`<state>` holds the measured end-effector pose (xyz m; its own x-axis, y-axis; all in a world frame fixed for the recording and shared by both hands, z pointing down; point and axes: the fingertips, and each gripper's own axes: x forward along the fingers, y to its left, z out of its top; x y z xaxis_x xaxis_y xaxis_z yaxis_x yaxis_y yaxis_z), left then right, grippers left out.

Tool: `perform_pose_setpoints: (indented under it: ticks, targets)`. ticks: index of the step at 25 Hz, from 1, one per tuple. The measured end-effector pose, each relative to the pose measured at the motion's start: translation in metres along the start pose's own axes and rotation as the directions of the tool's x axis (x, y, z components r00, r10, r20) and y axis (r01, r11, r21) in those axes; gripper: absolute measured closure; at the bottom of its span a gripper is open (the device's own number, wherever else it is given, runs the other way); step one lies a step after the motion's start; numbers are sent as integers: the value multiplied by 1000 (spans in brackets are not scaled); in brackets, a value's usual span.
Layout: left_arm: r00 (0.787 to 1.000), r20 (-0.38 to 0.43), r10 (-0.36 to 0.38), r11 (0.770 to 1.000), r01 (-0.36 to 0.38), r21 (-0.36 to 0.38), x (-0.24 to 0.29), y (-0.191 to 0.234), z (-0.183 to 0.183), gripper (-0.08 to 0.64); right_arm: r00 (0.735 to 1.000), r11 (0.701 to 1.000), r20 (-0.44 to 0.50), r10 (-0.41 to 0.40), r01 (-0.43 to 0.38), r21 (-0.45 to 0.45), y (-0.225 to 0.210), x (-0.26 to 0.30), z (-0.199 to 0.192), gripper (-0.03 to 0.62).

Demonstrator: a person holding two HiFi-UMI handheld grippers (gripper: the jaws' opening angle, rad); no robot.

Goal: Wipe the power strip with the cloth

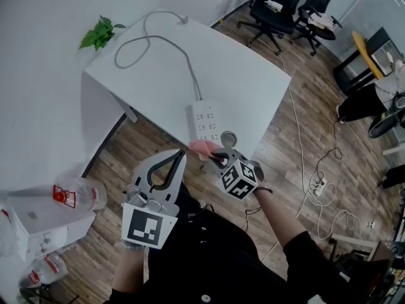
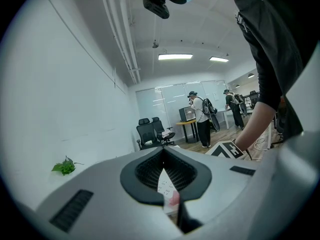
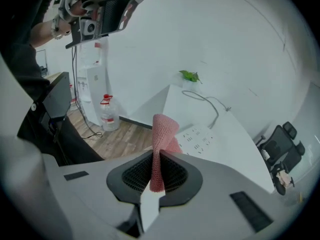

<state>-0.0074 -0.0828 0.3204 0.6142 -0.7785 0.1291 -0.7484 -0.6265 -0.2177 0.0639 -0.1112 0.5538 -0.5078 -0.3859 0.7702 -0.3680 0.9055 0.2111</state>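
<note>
A white power strip (image 1: 205, 122) lies near the front edge of the white table (image 1: 253, 81), and its grey cable (image 1: 152, 41) runs to the back. My right gripper (image 1: 214, 157) is shut on a pink cloth (image 1: 202, 147) and hovers just off the table's front edge, close to the strip's near end. In the right gripper view the cloth (image 3: 162, 129) sticks up from between the jaws (image 3: 159, 156), with the power strip (image 3: 197, 136) behind it. My left gripper (image 1: 182, 155) is shut and holds nothing, beside the right one. Its narrow slit (image 2: 162, 151) shows the strip (image 2: 165, 184).
A small round grey object (image 1: 228, 138) sits on the table by the strip. A green plant (image 1: 100, 33) stands at the table's far left corner. Water bottles (image 1: 79, 195) stand on the floor at left. Office chairs (image 1: 278, 8) are behind, and a floor power strip (image 1: 318, 187) with cables lies at right.
</note>
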Motion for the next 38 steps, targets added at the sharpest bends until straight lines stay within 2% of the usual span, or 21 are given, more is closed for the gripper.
perform_pose_setpoints:
  ticks: [5,9,12,17,25,35,38]
  targets:
    - [1000,0,-8,1000,8,1,3,-2,2,546,986,981,76,-145,134,140,-29,-25,16,541]
    - [1000,-6,-15,1000,15,-9,6,-4,-1,546,955,951,135,-264,235,202,-49,-50,33,541]
    - [1000,-13,-19,1000,19,-8,6,-6,-4,546,933,932,172,-317,272,240,-55,-68,44,541]
    - [1000,-15,-26,1000,26,-15,9,-11,-4,546,906,915,210,-367,310,260,-55,-100,58,541]
    - [1000,-2,-30,999,30,-11,9,-4,-2,546,859,879,277,-431,332,341,-52,-139,77,541]
    - [999,-5,-34,999,34,6,9,0,0,546,828,868,306,-470,369,333,-57,-173,86,541]
    - [999,-3,-34,999,34,11,8,-1,1,546,830,870,305,-467,368,328,-54,-177,88,541]
